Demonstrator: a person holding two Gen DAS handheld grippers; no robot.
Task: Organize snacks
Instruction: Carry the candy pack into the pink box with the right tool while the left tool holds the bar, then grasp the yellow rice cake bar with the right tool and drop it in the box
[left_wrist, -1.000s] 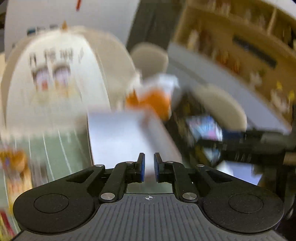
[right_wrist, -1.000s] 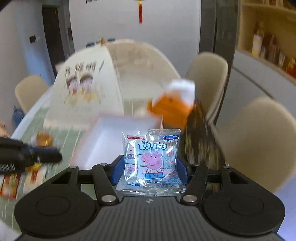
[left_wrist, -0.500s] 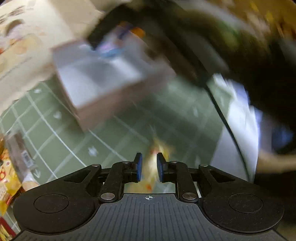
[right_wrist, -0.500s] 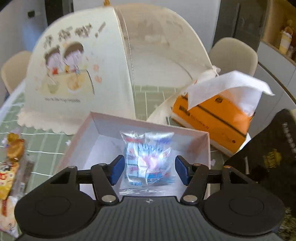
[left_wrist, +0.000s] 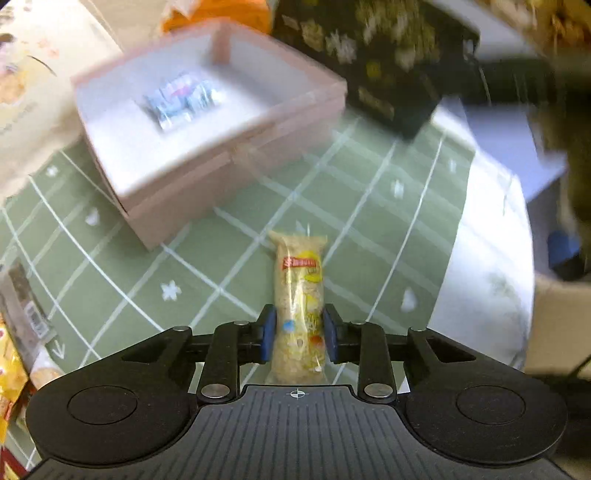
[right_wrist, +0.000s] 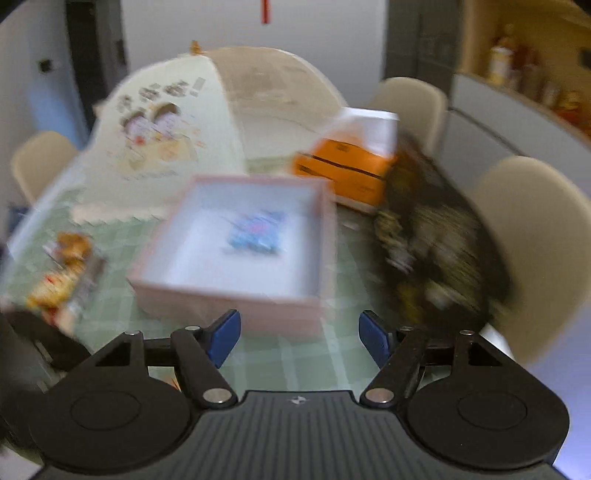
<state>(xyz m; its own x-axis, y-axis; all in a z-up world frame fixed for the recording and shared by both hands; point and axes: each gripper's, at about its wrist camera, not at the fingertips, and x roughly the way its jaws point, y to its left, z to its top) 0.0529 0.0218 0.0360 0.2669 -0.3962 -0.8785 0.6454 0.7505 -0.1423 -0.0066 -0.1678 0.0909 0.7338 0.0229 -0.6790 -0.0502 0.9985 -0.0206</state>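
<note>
The left gripper (left_wrist: 298, 328) is clamped on a rice cracker pack (left_wrist: 298, 295) that may slip, while the right gripper (right_wrist: 300, 338) stands apart, with the pink box (right_wrist: 236, 295) ahead.

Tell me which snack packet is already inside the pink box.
The blue packet lies alone in the pink box. The yellow rice bar sits between the left gripper pads, on the green cloth.

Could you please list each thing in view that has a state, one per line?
Left tongs: closed around the yellow rice-cracker packet, which lies on the green checked tablecloth.
Right tongs: open, empty.
Pale pink cardboard box: open, lidless.
Blue cartoon snack packet: lying inside the box.
Orange tissue box: tissue sticking out.
</note>
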